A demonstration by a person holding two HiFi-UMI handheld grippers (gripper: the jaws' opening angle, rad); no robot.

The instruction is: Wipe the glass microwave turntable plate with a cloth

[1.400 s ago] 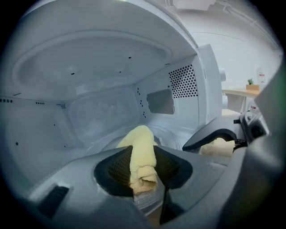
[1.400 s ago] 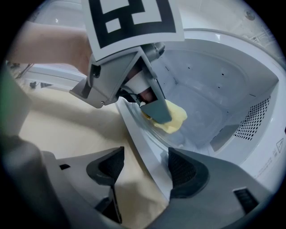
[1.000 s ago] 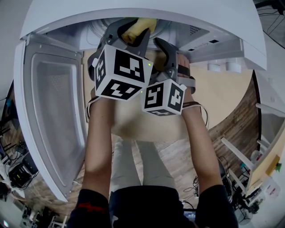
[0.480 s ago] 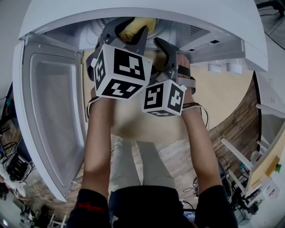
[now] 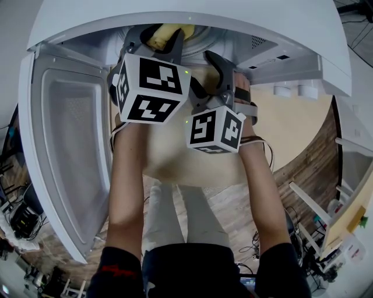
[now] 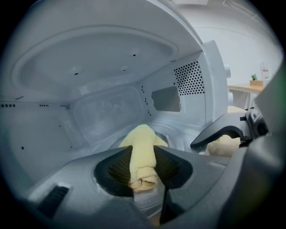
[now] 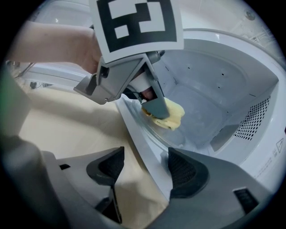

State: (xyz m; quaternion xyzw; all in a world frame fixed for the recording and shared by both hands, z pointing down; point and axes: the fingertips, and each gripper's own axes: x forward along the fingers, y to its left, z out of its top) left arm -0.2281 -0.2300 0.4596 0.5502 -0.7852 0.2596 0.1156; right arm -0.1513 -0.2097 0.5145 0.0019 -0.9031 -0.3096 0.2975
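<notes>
Glass plate (image 7: pixel 178 134) is lying inside the open microwave (image 5: pixel 175 17), at twelve o'clock in the head view. Yellow cloth (image 6: pixel 142 156) is resting on it, and the left gripper (image 6: pixel 143 164) is squeezing the cloth tight. At its four o'clock, the right gripper (image 7: pixel 149 167) is gaping wide, holding nothing.

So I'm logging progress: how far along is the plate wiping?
Done: microwave door open, left gripper shut on the yellow cloth. In hand: the cloth sits on the glass plate inside the oven. Left: the wiping itself; how much is already clean can't be judged. The right gripper hangs open.
</notes>
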